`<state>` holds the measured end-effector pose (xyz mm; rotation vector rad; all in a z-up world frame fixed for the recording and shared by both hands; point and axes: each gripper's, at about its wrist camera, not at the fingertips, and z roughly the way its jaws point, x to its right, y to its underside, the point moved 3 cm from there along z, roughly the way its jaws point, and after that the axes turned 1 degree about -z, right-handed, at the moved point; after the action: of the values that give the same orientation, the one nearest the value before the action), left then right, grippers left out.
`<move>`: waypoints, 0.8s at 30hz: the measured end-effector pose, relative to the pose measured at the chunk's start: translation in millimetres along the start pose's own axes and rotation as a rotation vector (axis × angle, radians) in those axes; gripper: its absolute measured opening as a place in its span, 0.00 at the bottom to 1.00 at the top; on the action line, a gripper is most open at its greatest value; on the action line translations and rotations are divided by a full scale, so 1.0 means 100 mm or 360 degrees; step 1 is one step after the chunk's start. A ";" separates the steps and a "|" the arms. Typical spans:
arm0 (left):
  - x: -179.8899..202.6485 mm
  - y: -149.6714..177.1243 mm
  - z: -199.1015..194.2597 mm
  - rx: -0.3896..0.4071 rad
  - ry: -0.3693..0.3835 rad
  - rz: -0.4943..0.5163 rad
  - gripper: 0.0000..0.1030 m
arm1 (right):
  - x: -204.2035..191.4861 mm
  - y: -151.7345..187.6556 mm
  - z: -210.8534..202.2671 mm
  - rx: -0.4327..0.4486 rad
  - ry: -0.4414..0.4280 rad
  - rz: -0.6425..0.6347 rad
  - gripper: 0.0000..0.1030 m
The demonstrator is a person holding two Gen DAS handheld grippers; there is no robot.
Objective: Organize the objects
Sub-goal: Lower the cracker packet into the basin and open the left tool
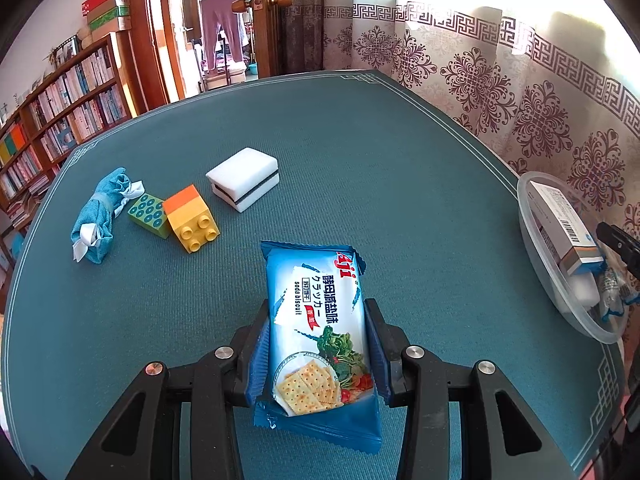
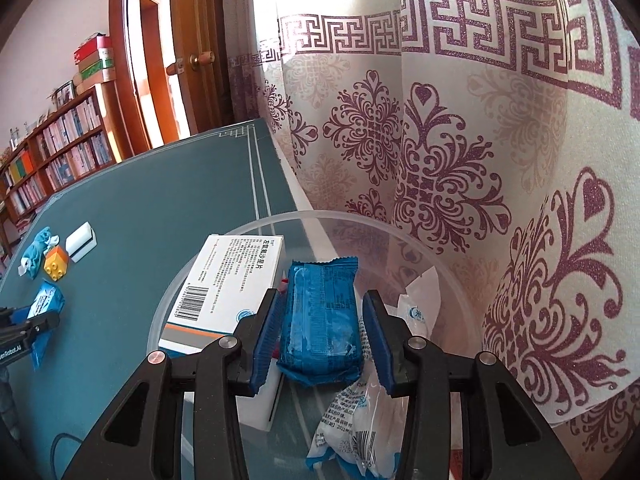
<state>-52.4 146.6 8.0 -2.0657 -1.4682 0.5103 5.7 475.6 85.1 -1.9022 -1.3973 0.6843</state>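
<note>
Teal cloth with a thin white border line covers the table (image 1: 400,168), which sits against a cream curtain (image 2: 460,140) printed with purple scrollwork; bookshelves (image 1: 60,120) and a wooden door (image 2: 200,40) stand beyond its far edge.

Taking the clear plastic tub (image 2: 320,220) at the curtain-side edge of the table as the landmark: the right gripper (image 2: 322,334) is poised over it with its blue-padded fingers spread. A blue snack packet (image 2: 320,328), back seam up, lies between the pads inside the tub; a gap shows on the curtain side, while on the other side I cannot tell whether the pad touches it. Beneath and nearer than that packet are white sachets (image 2: 360,432) with blue print. A white medicine box (image 2: 228,280) with a barcode leans against the tub's wall on the side away from the curtain.

Out on the cloth, well away from the tub, the left gripper (image 1: 318,344) pinches a blue soda biscuit pack (image 1: 320,332) between its pads, label up, with the pack's far end jutting out past the fingertips. Farther across the table from the tub sit a white sponge block (image 1: 243,178) with a dark band, then a yellow and orange toy brick (image 1: 191,216) touching a green dotted brick (image 1: 149,210), and just beside that a rolled blue cloth (image 1: 100,216) tied with white strips.
</note>
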 end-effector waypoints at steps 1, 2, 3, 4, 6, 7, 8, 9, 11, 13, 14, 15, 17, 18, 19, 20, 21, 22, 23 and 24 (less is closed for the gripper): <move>0.01 -0.01 0.00 0.0001 0.0004 0.0005 0.43 | -0.01 0.01 -0.02 0.0003 -0.0001 -0.0008 0.42; 0.03 -0.01 -0.01 0.0002 0.0008 0.0010 0.43 | -0.02 0.02 -0.04 0.0006 -0.0002 -0.0013 0.42; 0.05 -0.02 -0.01 0.0004 0.0012 0.0016 0.43 | -0.03 0.04 -0.05 0.0008 -0.0006 -0.0017 0.42; 0.07 -0.02 -0.01 0.0006 0.0017 0.0023 0.43 | -0.04 0.05 -0.07 0.0011 -0.0011 -0.0022 0.42; 0.12 -0.05 -0.02 0.0011 0.0026 0.0038 0.43 | -0.06 0.08 -0.11 0.0017 -0.0017 -0.0030 0.42; 0.15 -0.06 -0.02 0.0014 0.0033 0.0046 0.43 | -0.07 0.09 -0.13 0.0017 -0.0022 -0.0033 0.42; 0.18 -0.07 -0.03 0.0017 0.0041 0.0056 0.43 | -0.08 0.11 -0.14 0.0016 -0.0028 -0.0034 0.42; 0.22 -0.09 -0.04 0.0021 0.0052 0.0065 0.43 | -0.08 0.12 -0.15 0.0015 -0.0034 -0.0033 0.42; 0.29 -0.12 -0.04 0.0015 0.0099 0.0076 0.43 | -0.08 0.15 -0.17 0.0012 -0.0046 -0.0032 0.43; 0.38 -0.14 -0.05 0.0014 0.0131 0.0096 0.43 | -0.08 0.17 -0.19 0.0007 -0.0058 -0.0031 0.42; 0.42 -0.16 -0.06 0.0017 0.0143 0.0110 0.43 | -0.08 0.18 -0.20 0.0006 -0.0063 -0.0032 0.42; 0.47 -0.18 -0.06 0.0019 0.0158 0.0124 0.43 | -0.08 0.19 -0.22 0.0007 -0.0069 -0.0032 0.42; 0.58 -0.23 -0.07 0.0022 0.0191 0.0149 0.43 | -0.08 0.22 -0.26 0.0012 -0.0083 -0.0031 0.43; 0.64 -0.25 -0.08 0.0023 0.0208 0.0162 0.43 | -0.08 0.23 -0.29 0.0017 -0.0088 -0.0031 0.42; 0.69 -0.28 -0.09 0.0027 0.0226 0.0177 0.43 | -0.07 0.23 -0.31 0.0025 -0.0093 -0.0031 0.42; 0.75 -0.30 -0.10 0.0030 0.0244 0.0191 0.43 | -0.06 0.24 -0.33 0.0031 -0.0095 -0.0032 0.42; 0.81 -0.32 -0.12 0.0035 0.0262 0.0206 0.43 | -0.05 0.25 -0.35 0.0037 -0.0098 -0.0032 0.42; 0.87 -0.35 -0.13 0.0040 0.0281 0.0222 0.43 | -0.03 0.25 -0.37 0.0040 -0.0103 -0.0031 0.42; 0.93 -0.37 -0.14 0.0044 0.0302 0.0238 0.43 | -0.02 0.26 -0.39 0.0043 -0.0106 -0.0027 0.43; 1.00 -0.39 -0.15 0.0047 0.0325 0.0254 0.43 | 0.00 0.27 -0.40 0.0045 -0.0110 -0.0024 0.42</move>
<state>-39.3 247.6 45.4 -2.1523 -1.1795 0.3663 51.3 461.5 89.9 -1.8603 -1.4357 0.7651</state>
